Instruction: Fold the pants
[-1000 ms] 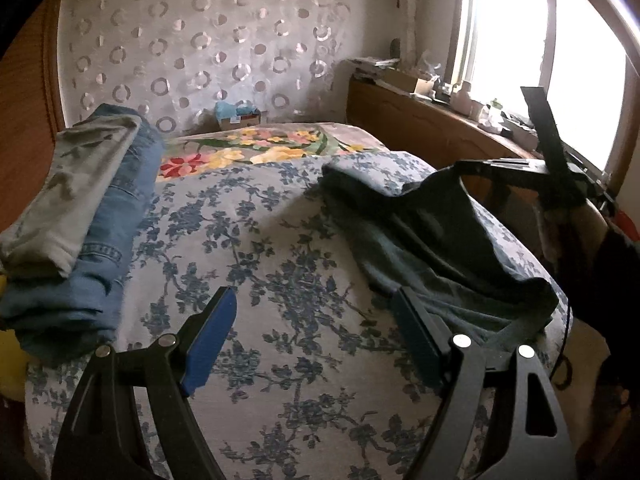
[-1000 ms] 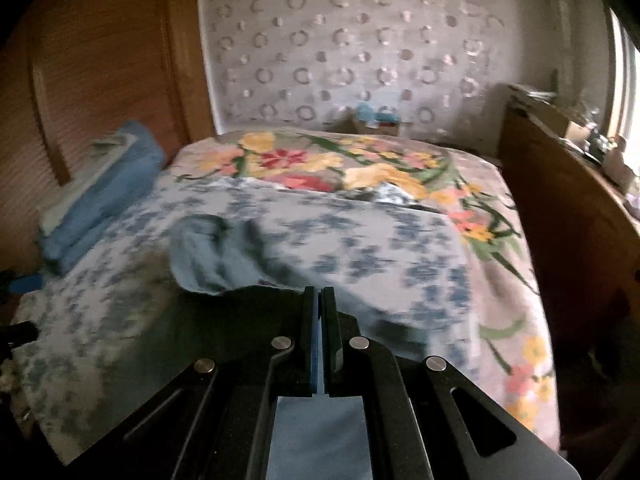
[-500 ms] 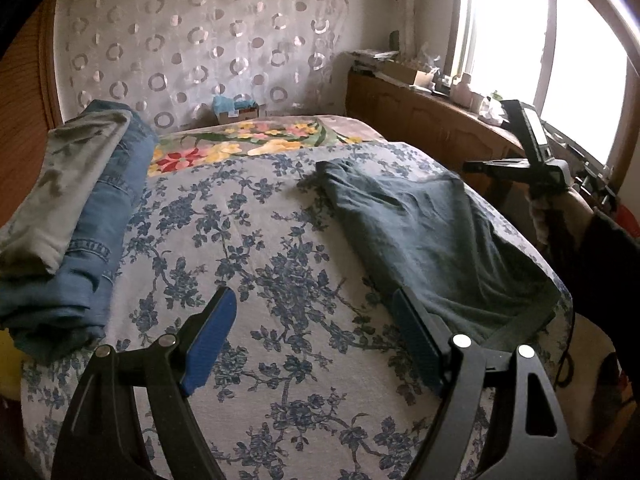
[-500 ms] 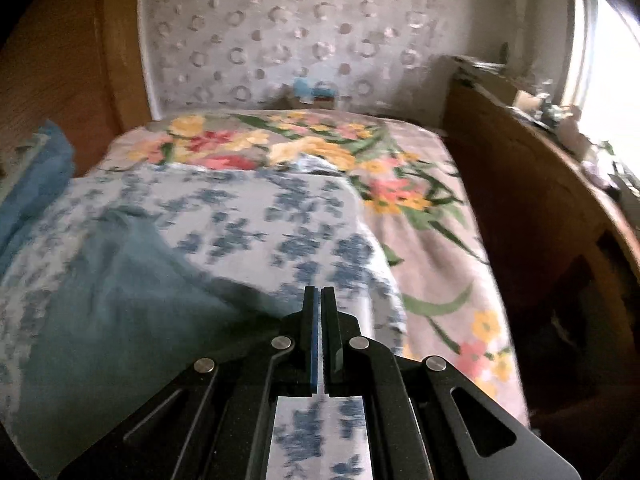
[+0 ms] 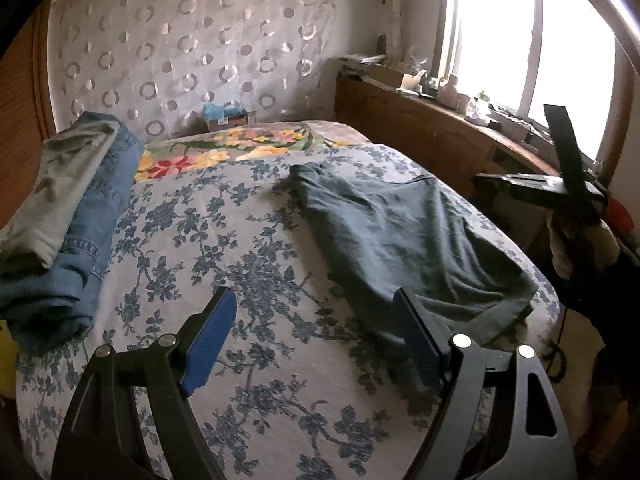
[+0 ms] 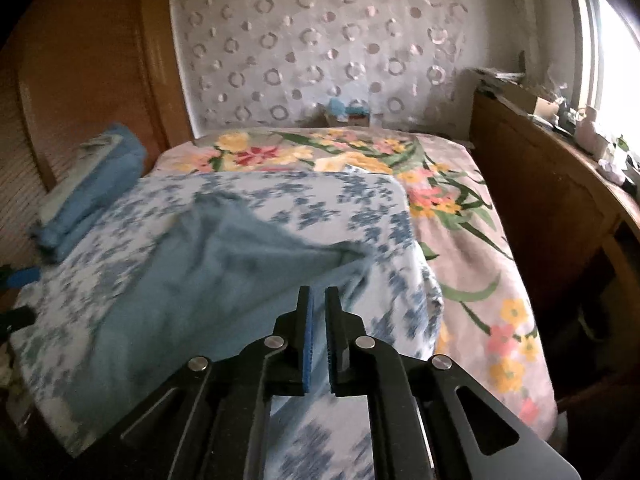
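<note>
A pair of dark teal pants (image 5: 404,236) is laid flat on the right half of a bed (image 5: 224,240) covered with a blue floral sheet, waistband toward the near edge, so that the cloth can be smoothed before a fold is made. The left tool (image 5: 316,336) is held low over the sheet just beside the pants, its blue pads spread wide with nothing between them, apparently kept ready to pinch an edge. The right tool (image 6: 318,336) is seen above the near right corner of the pants; its jaws have just been opening a crack, and no cloth is caught between them. Folded jeans and a grey-green garment (image 5: 60,216) are stacked at the bed's left side, apparently finished work set clear.
</note>
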The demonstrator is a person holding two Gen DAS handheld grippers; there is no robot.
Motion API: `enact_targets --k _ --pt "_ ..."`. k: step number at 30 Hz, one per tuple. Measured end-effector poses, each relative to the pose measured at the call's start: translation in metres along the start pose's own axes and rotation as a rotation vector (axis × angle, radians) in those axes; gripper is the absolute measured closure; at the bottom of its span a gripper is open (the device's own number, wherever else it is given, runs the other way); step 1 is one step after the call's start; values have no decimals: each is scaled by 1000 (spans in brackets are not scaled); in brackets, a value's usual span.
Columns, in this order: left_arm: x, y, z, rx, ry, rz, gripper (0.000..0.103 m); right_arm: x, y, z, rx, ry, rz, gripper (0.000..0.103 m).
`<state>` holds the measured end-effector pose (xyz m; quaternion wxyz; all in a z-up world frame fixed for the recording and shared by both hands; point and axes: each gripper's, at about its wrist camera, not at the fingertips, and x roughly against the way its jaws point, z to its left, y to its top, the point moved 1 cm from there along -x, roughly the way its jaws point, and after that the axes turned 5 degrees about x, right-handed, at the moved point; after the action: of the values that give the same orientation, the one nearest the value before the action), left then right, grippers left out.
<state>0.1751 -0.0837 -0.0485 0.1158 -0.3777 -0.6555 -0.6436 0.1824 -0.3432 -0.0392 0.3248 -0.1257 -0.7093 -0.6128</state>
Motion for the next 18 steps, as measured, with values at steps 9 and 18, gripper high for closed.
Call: enact_targets --k 9,18 --pt "26 -6 -20 -18 -8 -35 22 68 -45 16 2 46 -46 85" --pt "40 -15 -29 -21 3 -51 22 91 -71 14 1 34 -54 57"
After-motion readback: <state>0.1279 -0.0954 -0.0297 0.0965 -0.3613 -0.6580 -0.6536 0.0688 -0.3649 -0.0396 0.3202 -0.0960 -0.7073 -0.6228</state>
